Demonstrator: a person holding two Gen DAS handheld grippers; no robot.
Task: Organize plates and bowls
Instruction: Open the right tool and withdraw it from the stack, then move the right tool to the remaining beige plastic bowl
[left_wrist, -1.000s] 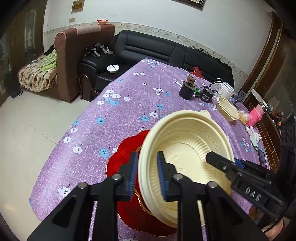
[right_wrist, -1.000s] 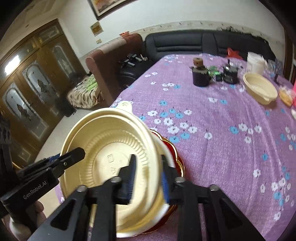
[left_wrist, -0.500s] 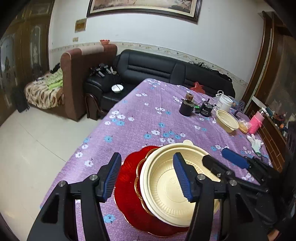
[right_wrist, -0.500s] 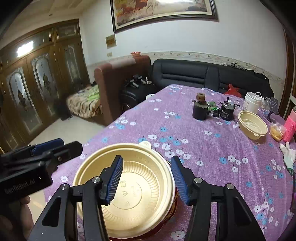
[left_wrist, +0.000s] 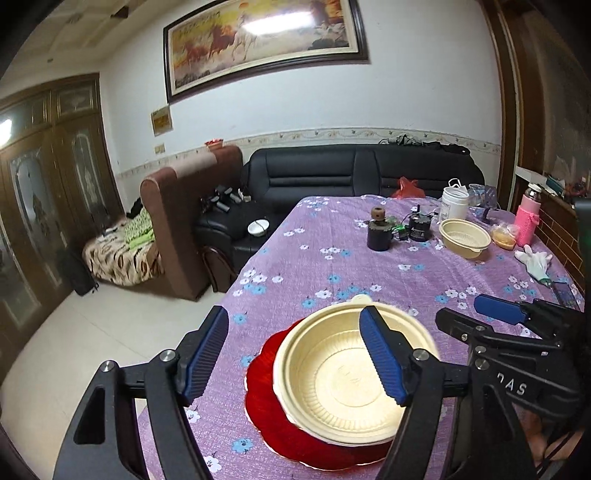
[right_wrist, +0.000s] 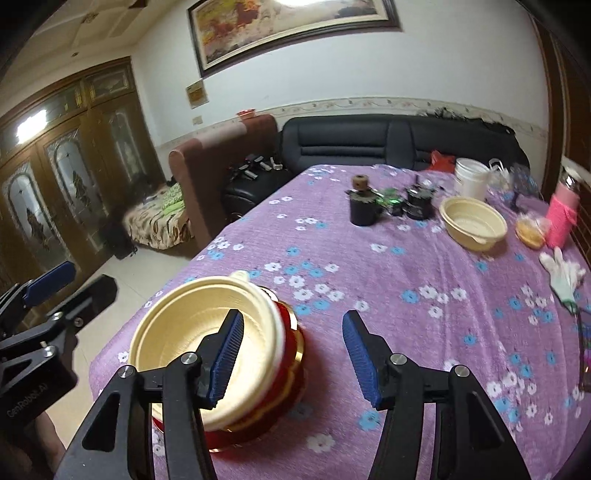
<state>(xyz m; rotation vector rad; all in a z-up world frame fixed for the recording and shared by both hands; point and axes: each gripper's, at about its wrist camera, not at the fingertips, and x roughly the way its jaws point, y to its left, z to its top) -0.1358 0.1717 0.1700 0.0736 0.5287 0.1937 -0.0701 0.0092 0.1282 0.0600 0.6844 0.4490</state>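
Left wrist view: left gripper (left_wrist: 293, 356) hovering wide open, gripping nothing. Cream plastic bowl (left_wrist: 345, 376) sitting on red plate (left_wrist: 266, 391), near edge of purple floral tablecloth (left_wrist: 332, 266). Second cream bowl (left_wrist: 464, 236) lying well beyond red plate, near white tub (left_wrist: 455, 203).

Right wrist view: right gripper (right_wrist: 291, 356) hanging wide open, empty, just right of red plate (right_wrist: 291, 373). Cream plastic bowl (right_wrist: 192, 328) resting on plate. Left gripper (right_wrist: 55, 291) showing left of plate.
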